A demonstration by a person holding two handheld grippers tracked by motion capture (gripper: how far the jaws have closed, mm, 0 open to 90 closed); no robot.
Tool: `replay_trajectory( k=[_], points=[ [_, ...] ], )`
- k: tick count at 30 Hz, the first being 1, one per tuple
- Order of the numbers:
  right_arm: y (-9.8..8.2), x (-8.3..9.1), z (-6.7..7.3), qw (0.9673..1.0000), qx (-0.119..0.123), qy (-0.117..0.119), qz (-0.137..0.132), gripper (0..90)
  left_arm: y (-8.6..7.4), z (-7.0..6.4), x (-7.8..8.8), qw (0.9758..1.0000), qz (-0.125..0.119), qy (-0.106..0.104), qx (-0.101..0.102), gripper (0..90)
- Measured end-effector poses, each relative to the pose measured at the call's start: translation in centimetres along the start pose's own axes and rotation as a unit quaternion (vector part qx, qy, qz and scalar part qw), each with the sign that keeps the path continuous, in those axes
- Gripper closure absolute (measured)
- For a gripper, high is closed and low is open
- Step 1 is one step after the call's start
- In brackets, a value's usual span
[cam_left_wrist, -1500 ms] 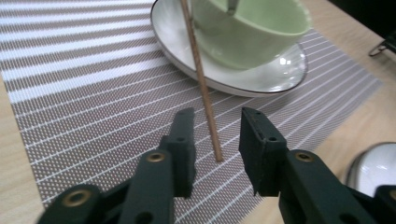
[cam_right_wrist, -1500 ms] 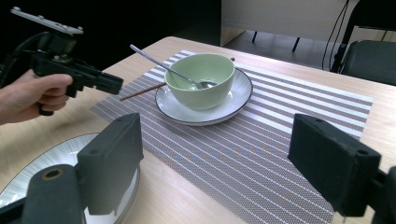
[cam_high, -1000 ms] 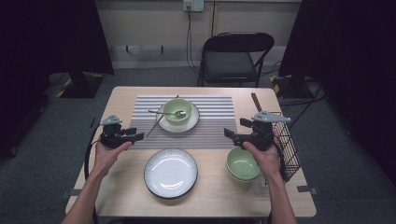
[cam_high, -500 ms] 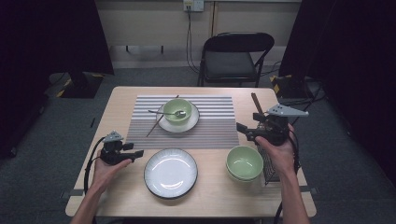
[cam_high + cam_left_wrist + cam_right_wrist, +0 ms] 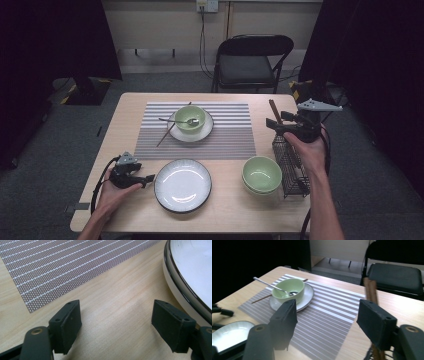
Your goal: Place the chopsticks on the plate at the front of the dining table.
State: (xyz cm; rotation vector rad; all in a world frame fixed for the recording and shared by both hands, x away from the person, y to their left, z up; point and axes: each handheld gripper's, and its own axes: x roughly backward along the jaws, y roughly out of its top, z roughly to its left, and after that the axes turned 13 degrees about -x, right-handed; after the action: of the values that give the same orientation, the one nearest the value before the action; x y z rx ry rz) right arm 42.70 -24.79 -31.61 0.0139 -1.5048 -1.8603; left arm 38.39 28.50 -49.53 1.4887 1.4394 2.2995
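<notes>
A table is being laid for a meal: the left gripper (image 5: 148,178), jaws just opened wide and empty, rests low near the table's (image 5: 230,210) front-left edge beside the empty plate (image 5: 182,185), within reach of its rim. The right gripper (image 5: 271,123), jaws just narrowing with nothing between them, hovers over the wire basket (image 5: 292,167) holding brown chopsticks (image 5: 275,111). Two green bowls, two plates, one placemat.

left gripper (image 5: 150,178) low, right gripper (image 5: 270,122) raised, fingers apart
</notes>
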Motion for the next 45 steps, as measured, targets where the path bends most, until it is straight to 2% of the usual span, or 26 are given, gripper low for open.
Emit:
replay_trajectory(
  k=[2, 3, 7, 9, 13, 19, 23, 25, 32, 45],
  points=[
    [0.3, -0.3, -0.6, 1.0, 0.002, -0.008, 0.004, 33.4, -0.1, -0.1, 0.0, 1.0, -0.005, 0.003, 0.0, 25.2],
    [0.4, -0.5, -0.8, 0.9999, 0.001, -0.01, 0.006, 34.7, -0.3, -0.2, -0.1, 0.9998, -0.016, 0.009, 0.005, 25.0],
    [1.0, -1.1, -1.7, 0.9998, -0.002, -0.015, 0.014, 40.6, -0.4, -0.7, -0.4, 0.9994, -0.014, 0.028, -0.017, 23.3],
    [1.2, -1.5, -2.3, 0.9998, -0.009, -0.012, 0.015, 42.3, -0.3, -0.8, -0.4, 0.9994, -0.014, 0.028, -0.015, 22.5],
    [1.4, -2.2, -3.2, 0.9992, -0.008, -0.029, 0.025, 43.0, -0.3, -0.9, -0.4, 0.9993, -0.011, 0.035, -0.013, 21.8],
    [1.2, -3.4, -4.5, 0.998, -0.02, -0.049, 0.033, 42.4, -0.3, -0.9, -0.4, 0.9993, -0.01, 0.034, -0.012, 21.6],
    [1.1, -3.9, -4.9, 0.9976, -0.023, -0.054, 0.036, 47.0, -0.3, -0.9, -0.4, 0.9993, -0.008, 0.033, -0.015, 21.6],
    [1.0, -4.2, -5.2, 0.9967, -0.023, -0.064, 0.043, 49.8, -0.3, -0.9, -0.4, 0.9993, -0.008, 0.033, -0.015, 21.6],
    [0.8, -4.8, -5.5, 0.9955, -0.031, -0.08, 0.041, 56.3, -0.3, -0.9, -0.4, 0.9992, -0.007, 0.037, -0.015, 21.6],
    [0.3, -5.8, -5.2, 0.9935, -0.026, -0.097, 0.053, 64.7, -0.3, -0.9, -0.4, 0.9993, -0.006, 0.033, -0.018, 20.2]
  ],
)
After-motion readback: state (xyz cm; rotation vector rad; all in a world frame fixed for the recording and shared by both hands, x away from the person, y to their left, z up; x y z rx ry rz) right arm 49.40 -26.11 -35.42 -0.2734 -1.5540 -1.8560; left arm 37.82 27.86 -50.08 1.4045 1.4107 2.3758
